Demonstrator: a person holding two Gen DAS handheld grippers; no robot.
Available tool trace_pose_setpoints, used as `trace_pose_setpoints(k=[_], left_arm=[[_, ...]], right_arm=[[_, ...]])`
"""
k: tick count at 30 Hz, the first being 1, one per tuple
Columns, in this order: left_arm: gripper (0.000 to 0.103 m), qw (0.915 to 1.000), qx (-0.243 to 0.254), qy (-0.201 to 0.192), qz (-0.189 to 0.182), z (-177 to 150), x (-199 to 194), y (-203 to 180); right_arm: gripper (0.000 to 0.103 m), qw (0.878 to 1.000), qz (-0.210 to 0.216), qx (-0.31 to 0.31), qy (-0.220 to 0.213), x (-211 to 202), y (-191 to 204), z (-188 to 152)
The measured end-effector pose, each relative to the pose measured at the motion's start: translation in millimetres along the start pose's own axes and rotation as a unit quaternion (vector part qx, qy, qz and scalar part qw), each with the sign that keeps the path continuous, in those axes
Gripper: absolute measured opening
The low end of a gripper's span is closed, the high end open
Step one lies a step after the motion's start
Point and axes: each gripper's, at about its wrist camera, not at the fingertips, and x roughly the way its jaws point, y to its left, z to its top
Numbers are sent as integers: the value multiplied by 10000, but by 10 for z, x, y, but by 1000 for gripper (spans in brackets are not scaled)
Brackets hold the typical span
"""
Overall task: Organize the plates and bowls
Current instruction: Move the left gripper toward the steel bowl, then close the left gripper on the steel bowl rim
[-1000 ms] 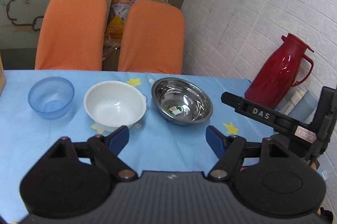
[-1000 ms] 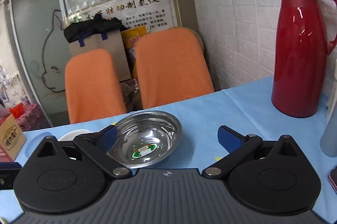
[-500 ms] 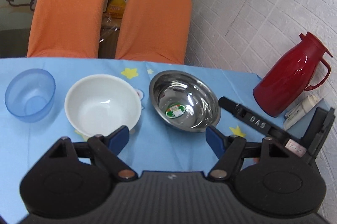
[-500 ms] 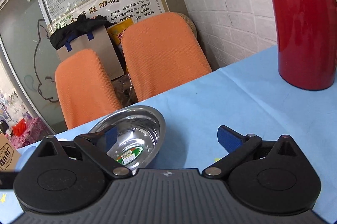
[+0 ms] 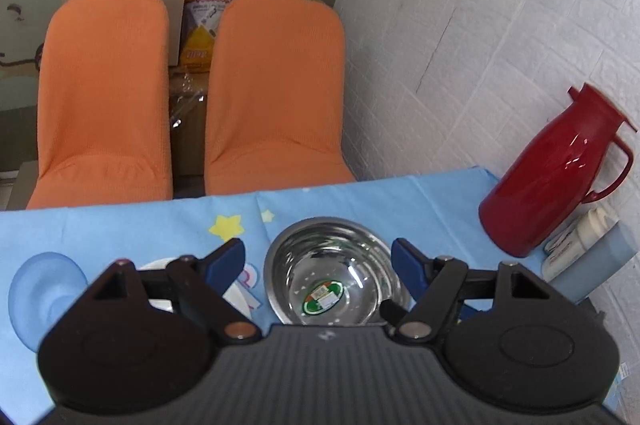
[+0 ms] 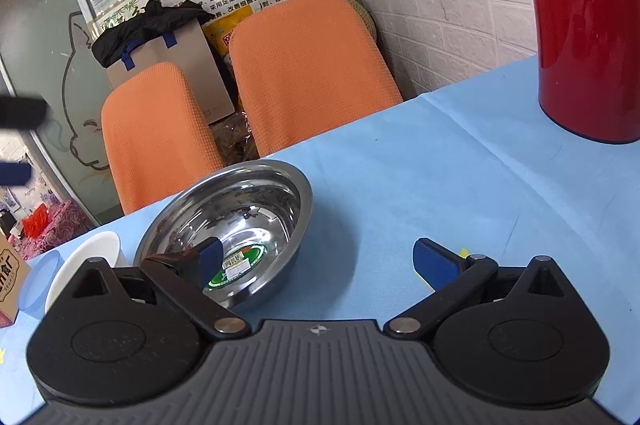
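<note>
Steel bowl (image 6: 228, 225) is being framed lower left of centre in the right wrist view, upright on the blue tablecloth (image 6: 460, 185), sticker showing on its floor; in the left wrist view it is sitting at bottom centre. Right gripper (image 6: 316, 261) is being held wide open with nothing gripped: the left blue pad is overlapping the bowl's near rim in the picture, the right pad is hanging over bare cloth; whether the pad is touching steel cannot be told. Left gripper (image 5: 318, 257) is also being held wide open and empty above the bowl, its pads flanking the bowl in frame. White bowl (image 6: 90, 253) is being seen just left of the steel one, mostly hidden behind the gripper body, and a blue translucent bowl (image 5: 44, 289) is sitting further left, at the frame edge. Red thermos (image 5: 556, 173) is standing well apart, right edge of frame. Handling judgement: steel bowl is likely light, stiff, not fragile, but the polished wall is being expected to slip under the pads, so the rolled rim on the near side is being favoured, one pad inside and one outside. White bowl is probably heavier and chippable, so nesting is being advised slow
</note>
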Motion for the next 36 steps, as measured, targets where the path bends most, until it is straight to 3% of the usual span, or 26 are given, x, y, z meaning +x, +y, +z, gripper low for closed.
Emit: trace_pose_setpoints(k=[4, 9, 20, 22, 23, 24, 25, 26, 36], left_arm=[[74, 9992, -14, 359, -195, -7, 381, 72], [74, 9975, -7, 607, -372, 21, 806, 126], [72, 9966, 10, 808, -167, -22, 1284, 196], [70, 9967, 124, 801, -93, -42, 1292, 171], [59, 9964, 161, 825, -126, -48, 1302, 157], [49, 9963, 167, 837, -129, -55, 1295, 148], [44, 9964, 165, 816, -127, -58, 1275, 142], [43, 9964, 163, 810, -162, -59, 1247, 137], [44, 9971, 286, 662, -226, -204, 668, -187]], right_arm=[[103, 9997, -45, -202, 104, 58, 76, 105], [103, 9959, -413, -737, 310, 249, 173, 203], [103, 9914, -412, -1105, 571, 521, 271, 176], [103, 9913, -363, -1117, 596, 524, 262, 151], [103, 9909, -327, -1145, 627, 529, 260, 135], [94, 9899, -348, -1247, 583, 521, 275, 115], [72, 9884, -361, -1355, 590, 505, 303, 102], [67, 9887, -296, -1337, 613, 485, 308, 97], [67, 9921, -64, -1182, 402, -115, 342, 110]])
